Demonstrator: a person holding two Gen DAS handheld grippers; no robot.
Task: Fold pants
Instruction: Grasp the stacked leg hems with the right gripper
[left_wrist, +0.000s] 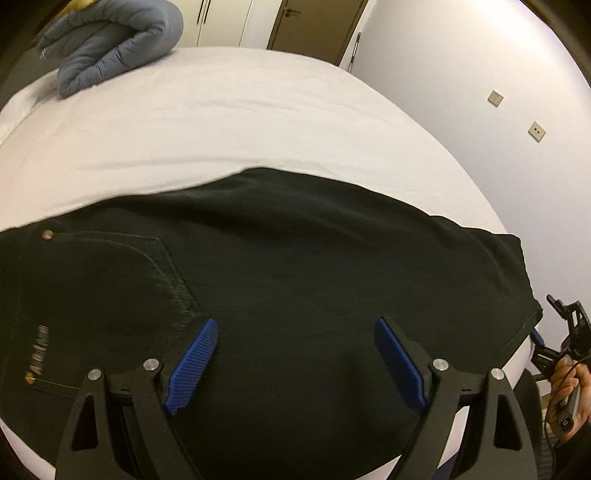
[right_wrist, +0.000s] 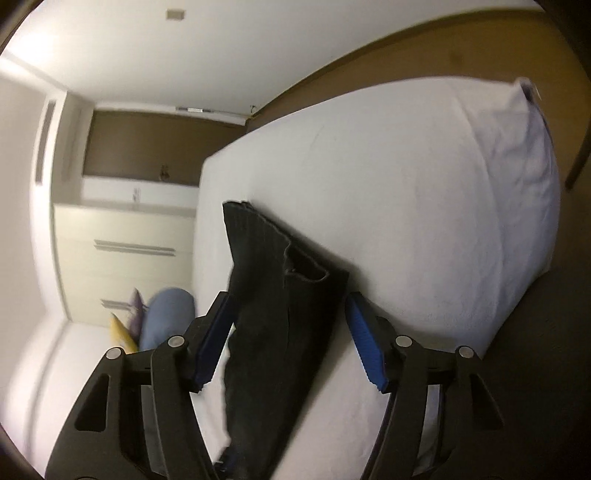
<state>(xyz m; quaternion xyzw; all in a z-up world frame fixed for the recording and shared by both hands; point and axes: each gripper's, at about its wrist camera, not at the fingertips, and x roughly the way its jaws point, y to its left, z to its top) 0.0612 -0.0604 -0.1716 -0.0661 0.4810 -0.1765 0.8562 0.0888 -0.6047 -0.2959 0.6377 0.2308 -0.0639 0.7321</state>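
My left claw (left_wrist: 295, 354) hovers spread above the black pants (left_wrist: 277, 258) on the white bed (left_wrist: 221, 122); my right claw (right_wrist: 284, 336) stands spread, pant legs between its pads untouched.

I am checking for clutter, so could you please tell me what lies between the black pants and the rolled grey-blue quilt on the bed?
Only bare white bed sheet lies between the black pants and the rolled grey-blue quilt; the left wrist view shows it.
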